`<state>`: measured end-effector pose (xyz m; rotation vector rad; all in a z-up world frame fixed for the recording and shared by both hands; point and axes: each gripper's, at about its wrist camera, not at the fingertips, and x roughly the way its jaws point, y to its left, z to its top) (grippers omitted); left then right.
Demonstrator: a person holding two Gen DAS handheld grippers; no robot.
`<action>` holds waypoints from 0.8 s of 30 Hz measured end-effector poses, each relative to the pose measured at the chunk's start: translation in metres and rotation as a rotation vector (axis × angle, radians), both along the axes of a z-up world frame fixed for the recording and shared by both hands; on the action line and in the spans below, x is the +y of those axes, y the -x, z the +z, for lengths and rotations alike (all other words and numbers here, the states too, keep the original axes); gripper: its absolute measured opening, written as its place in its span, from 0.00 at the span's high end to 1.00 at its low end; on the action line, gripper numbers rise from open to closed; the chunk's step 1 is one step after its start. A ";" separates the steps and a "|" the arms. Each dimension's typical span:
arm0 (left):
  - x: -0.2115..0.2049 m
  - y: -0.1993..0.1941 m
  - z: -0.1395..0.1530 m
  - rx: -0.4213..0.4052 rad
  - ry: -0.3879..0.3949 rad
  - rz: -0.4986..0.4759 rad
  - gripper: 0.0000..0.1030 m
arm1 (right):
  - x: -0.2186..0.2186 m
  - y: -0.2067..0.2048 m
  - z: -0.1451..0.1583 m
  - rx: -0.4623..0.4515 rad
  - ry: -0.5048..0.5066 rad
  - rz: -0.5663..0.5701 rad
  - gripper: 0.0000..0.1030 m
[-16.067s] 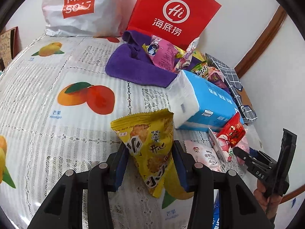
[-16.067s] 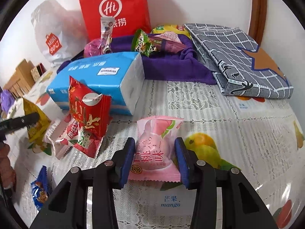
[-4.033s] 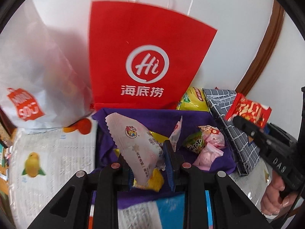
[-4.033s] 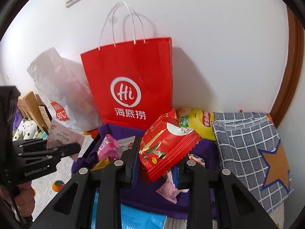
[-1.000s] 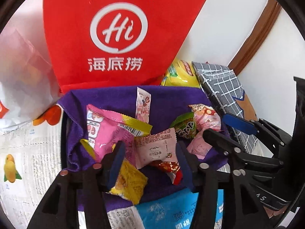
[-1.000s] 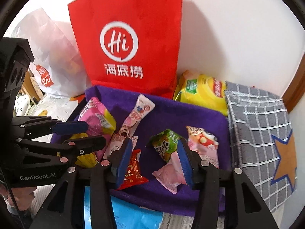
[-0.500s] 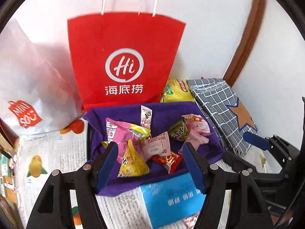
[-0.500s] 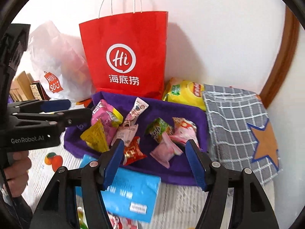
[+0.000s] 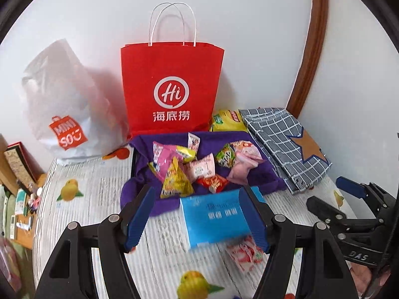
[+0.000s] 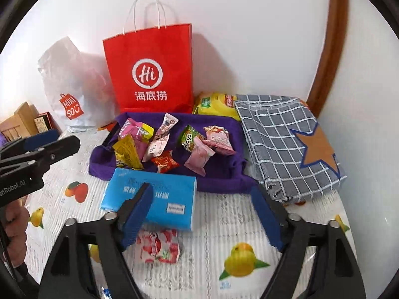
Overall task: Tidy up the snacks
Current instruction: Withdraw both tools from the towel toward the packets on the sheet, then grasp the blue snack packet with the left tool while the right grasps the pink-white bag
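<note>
Purple cloth [image 10: 219, 174] now holds both dropped packets; left tool [image 9: 199, 214] gapes empty, right tool [image 10: 202, 214] is opening empty, one red-and-white packet [image 10: 157, 248] waiting at 6 o'clock

left gripper [image 9: 197, 219] and right gripper [image 10: 204, 214] withdrawn, jaws emptied, right opening

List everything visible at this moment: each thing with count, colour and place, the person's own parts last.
red paper bag: one, red, against the wall
white plastic bag: one, white, left of the red paper bag
purple cloth: one, purple, before the red paper bag
snack packets: about nine, mixed colours, on the purple cloth
yellow chip bag: one, yellow, behind the cloth
checked cloth: one, grey, right of the purple cloth
tissue pack: one, blue, before the cloth
red-white snack packet: one, on the table near the tissue pack
table: one, fruit-print cover
left gripper: open, empty
right gripper: jaws opening, empty
hand: one, left edge of the right wrist view
</note>
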<state>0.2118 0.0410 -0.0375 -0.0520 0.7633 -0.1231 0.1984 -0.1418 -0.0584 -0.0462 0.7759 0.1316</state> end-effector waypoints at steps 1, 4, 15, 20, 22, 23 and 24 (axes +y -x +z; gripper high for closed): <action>-0.001 0.005 0.000 0.001 -0.001 0.004 0.34 | -0.003 0.006 0.001 -0.010 -0.015 -0.004 0.14; -0.004 0.025 -0.001 -0.007 -0.015 0.009 0.34 | -0.012 0.026 0.004 -0.033 -0.048 -0.018 0.10; 0.001 0.084 -0.007 0.008 -0.013 0.079 0.28 | -0.013 0.093 0.008 -0.102 -0.067 0.033 0.10; 0.001 0.109 -0.020 0.032 0.007 0.070 0.26 | -0.010 0.117 0.003 -0.124 -0.054 0.042 0.10; 0.000 0.120 -0.027 0.026 0.029 0.061 0.26 | -0.010 0.125 0.001 -0.124 -0.048 0.039 0.10; -0.002 0.123 -0.030 0.030 0.027 0.058 0.26 | -0.011 0.128 0.001 -0.125 -0.051 0.036 0.10; -0.004 0.127 -0.034 0.038 0.020 0.053 0.26 | -0.012 0.131 0.000 -0.126 -0.058 0.034 0.10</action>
